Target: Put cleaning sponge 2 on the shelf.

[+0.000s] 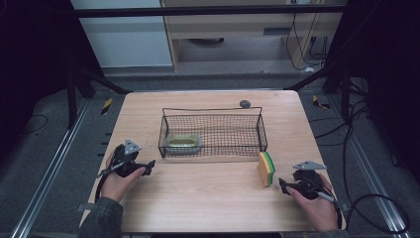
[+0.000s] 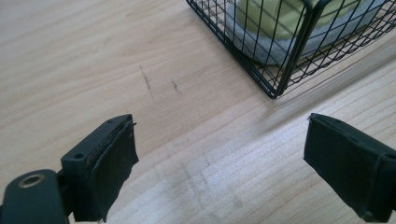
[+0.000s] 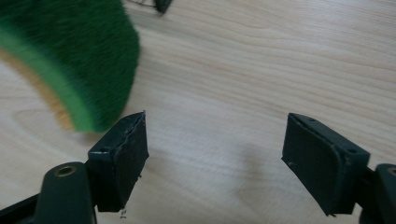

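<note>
Wire basket (image 1: 213,130) holds one bowl (image 1: 183,143); one sponge (image 1: 266,168) stands outside.

No text, label, brand, number or sign can be read on anything here.

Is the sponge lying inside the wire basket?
No, the sponge stands on the table outside the wire basket, just in front of its right corner.

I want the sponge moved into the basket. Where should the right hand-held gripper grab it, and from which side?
Grip the sponge across its two broad faces, coming from the person's side. It stands on edge, thin side toward the open right hand-held gripper, so its jaws likely fit around it.
</note>
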`<state>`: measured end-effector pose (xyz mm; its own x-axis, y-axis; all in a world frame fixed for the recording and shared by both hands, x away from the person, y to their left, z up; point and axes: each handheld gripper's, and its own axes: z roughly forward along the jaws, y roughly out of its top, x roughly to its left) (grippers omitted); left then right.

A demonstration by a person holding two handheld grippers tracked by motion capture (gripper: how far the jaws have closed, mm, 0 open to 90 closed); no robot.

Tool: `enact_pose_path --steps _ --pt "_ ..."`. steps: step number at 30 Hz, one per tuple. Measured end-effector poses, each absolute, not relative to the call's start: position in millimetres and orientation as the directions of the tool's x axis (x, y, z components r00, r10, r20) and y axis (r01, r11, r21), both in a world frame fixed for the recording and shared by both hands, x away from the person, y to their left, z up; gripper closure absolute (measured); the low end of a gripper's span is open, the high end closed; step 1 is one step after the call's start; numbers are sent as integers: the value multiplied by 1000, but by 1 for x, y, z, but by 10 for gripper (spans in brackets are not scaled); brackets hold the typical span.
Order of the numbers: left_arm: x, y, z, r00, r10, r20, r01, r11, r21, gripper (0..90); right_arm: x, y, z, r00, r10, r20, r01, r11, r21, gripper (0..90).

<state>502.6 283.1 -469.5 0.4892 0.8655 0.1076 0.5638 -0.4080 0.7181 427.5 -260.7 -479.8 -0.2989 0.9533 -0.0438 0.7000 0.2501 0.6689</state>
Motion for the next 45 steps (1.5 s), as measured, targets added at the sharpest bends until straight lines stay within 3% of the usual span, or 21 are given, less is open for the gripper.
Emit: enact_pose_path --steps 2,11,19,26,33,45 --pt "503 283 -474 485 872 64 580 -376 722 84 422 -257 -479 -316 948 -24 703 251 666 257" --pt "503 279 -489 501 862 81 599 -413 686 72 407 -236 -471 -400 916 29 702 286 652 274" --pt "506 279 -497 506 859 72 624 -423 657 65 406 -223 -453 -414 909 44 698 286 657 246" --pt "507 278 -503 504 864 26 631 -388 671 30 429 -206 -431 -420 907 37 702 298 647 224" --pt "507 278 -505 501 865 26 621 -380 686 11 458 -194 -417 -413 911 15 733 322 599 265" --pt "507 278 -506 497 868 23 616 -371 695 6 492 -185 -418 -417 909 25 792 350 501 313"
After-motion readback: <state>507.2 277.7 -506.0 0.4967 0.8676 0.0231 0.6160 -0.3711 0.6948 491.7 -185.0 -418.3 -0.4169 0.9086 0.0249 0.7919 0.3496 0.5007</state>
